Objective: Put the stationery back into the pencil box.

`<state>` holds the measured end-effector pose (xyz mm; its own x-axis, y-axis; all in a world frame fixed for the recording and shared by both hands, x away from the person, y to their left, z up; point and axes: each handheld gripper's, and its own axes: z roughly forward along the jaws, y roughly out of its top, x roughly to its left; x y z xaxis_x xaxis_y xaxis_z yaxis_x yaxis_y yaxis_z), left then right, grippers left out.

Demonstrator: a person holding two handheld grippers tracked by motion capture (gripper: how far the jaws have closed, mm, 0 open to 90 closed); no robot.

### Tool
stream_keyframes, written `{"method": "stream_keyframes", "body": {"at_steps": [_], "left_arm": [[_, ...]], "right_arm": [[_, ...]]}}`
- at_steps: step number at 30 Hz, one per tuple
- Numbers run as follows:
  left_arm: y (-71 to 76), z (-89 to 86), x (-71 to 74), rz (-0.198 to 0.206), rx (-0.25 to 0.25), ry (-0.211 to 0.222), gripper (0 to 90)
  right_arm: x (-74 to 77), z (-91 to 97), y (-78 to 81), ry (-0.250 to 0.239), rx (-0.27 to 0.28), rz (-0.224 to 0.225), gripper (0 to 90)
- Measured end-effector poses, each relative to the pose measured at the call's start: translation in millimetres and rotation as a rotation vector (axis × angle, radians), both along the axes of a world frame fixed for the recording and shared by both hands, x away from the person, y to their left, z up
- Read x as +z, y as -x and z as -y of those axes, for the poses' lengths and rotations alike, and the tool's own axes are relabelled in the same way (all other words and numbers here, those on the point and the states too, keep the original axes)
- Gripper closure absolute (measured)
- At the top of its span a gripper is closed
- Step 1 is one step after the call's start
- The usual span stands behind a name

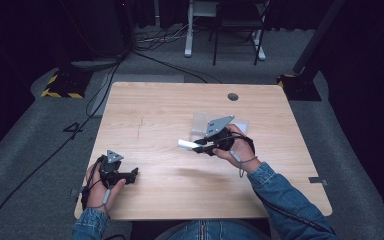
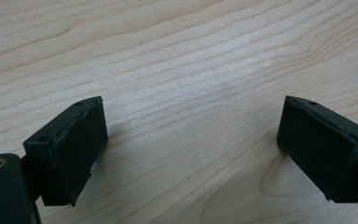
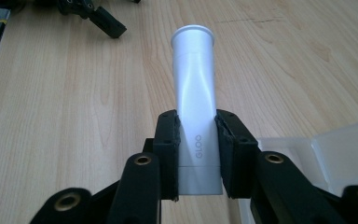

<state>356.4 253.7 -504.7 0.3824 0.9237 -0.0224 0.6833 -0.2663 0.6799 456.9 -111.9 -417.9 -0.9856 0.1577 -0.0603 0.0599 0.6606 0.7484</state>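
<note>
White smooth glue stick (image 3: pixel 196 93) clamped in right tool (image 3: pixel 198 149); left tool (image 2: pixel 191 149) gapes over wooden table (image 2: pixel 177 56)

Glue stick (image 3: pixel 196 116) between the right gripper (image 1: pixel 198 146) jaws above the table (image 1: pixel 155 115), clear box (image 1: pixel 200 121) probably just behind, left gripper (image 1: pixel 130 175) well apart

"GLOO" on white tube (image 3: pixel 196 102), "4" on floor (image 1: pixel 73 129)

I see L gripper (image 1: pixel 130 174) low near my table edge, jaws wide apart, nothing between. R gripper (image 1: pixel 196 146) raised mid-table, pointing left, jaws clamped tight.
</note>
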Motion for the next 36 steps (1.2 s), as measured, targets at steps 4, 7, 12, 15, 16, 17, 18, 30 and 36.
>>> {"method": "stream_keyframes", "body": {"at_steps": [4, 7, 12, 15, 16, 17, 18, 30, 36], "left_arm": [[0.0, 0.0, 0.0, 0.0, 0.0, 0.0, 8.7], [0.0, 0.0, 0.0, 0.0, 0.0, 0.0, 8.8], [0.0, 0.0, 0.0, 0.0, 0.0, 0.0, 8.8], [0.0, 0.0, 0.1, -0.001, 0.0, 0.0, 8.7], [-0.1, 0.0, 0.0, 0.0, 0.0, 0.0, 8.8], [-0.2, -0.1, 0.0, 0.0, -0.001, 0.001, 8.7], [-0.2, 0.0, -0.1, 0.001, 0.001, 0.002, 8.7], [-0.2, -0.1, 0.0, 0.0, -0.002, 0.001, 8.7], [-0.1, 0.1, -0.1, 0.0, 0.002, 0.003, 8.7]], "right_arm": [[4.3, 9.6, -0.9, 0.003, -0.008, 0.005, 71.7], [8.0, 17.4, -3.2, 0.024, -0.009, 0.007, 71.7], [8.9, 25.7, -7.3, 0.056, -0.006, 0.016, 71.7], [8.7, 33.8, -12.1, 0.064, -0.024, 0.009, 71.7], [8.4, 36.2, -13.7, 0.065, -0.029, 0.004, 71.7], [7.7, 38.8, -16.1, 0.07, -0.036, 0.006, 71.7], [5.8, 42.0, -19.0, 0.08, -0.043, 0.0, 71.7], [-7.4, 57.6, -35.8, 0.123, -0.064, -0.014, 71.7], [-13.6, 63.8, -41.6, 0.144, -0.077, -0.015, 71.7]]}}
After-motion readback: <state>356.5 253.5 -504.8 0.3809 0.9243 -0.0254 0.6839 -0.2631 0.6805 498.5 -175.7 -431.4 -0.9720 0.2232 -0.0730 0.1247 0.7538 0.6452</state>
